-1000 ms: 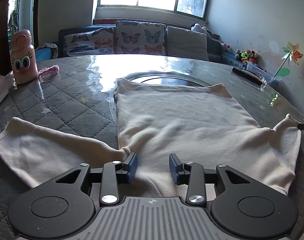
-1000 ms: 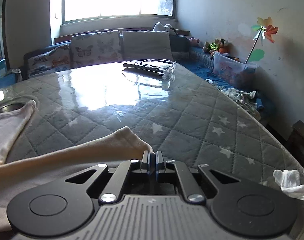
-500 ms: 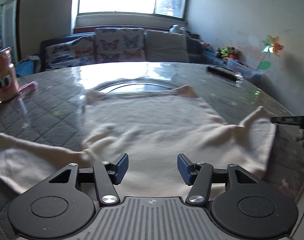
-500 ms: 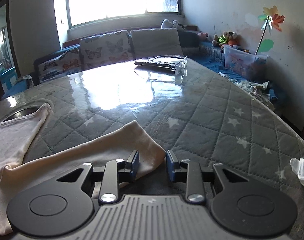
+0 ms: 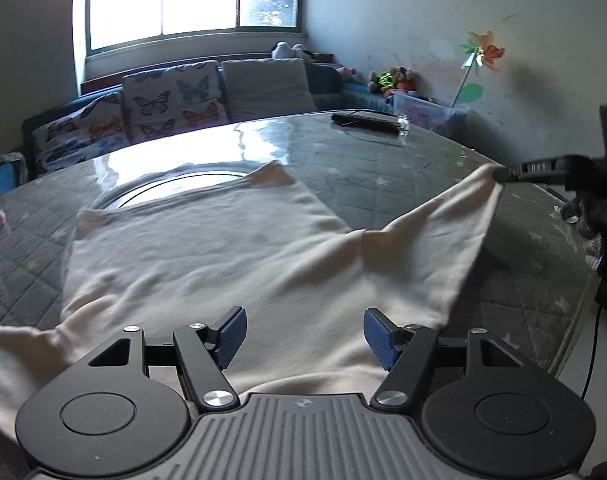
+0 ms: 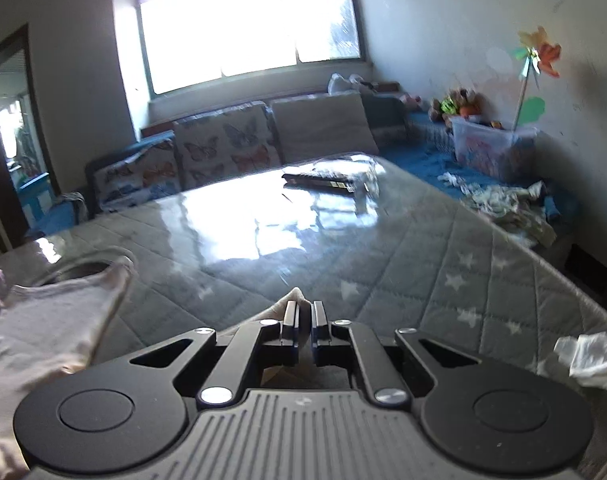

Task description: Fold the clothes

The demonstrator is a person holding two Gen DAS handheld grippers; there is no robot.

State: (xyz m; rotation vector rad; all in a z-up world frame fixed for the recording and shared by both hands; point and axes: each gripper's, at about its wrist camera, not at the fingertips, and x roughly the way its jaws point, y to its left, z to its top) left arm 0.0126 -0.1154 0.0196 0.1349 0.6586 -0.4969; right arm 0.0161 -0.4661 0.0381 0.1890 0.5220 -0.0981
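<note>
The left gripper [image 5: 305,334] has its blue pads [image 5: 232,332] spread wide, and they've just been opening further. Nothing's pinched between them; they hang just above the near edge of the shirt [image 5: 207,256]. The right gripper [image 6: 303,318] is clamped on the tip of one sleeve [image 6: 293,298], cloth poking out between the tight fingers. From the left camera you can see that sleeve [image 5: 435,240] pulled up off the table [image 5: 383,168] and stretched out to the right, with the right gripper [image 5: 503,174] biting its corner.

The shirt is cream coloured, spread flat with its body running away from the near edge toward a round metal ring [image 5: 171,188] set in the tabletop. The other sleeve [image 5: 19,344] trails off left, low in the frame. Table cover is grey quilted with stars under a shiny clear sheet. A dark remote [image 5: 363,120], I think, sits at the far side. A crumpled tissue [image 6: 587,356] lies near the right edge. Butterfly cushions [image 5: 171,100] line the sofa behind.
</note>
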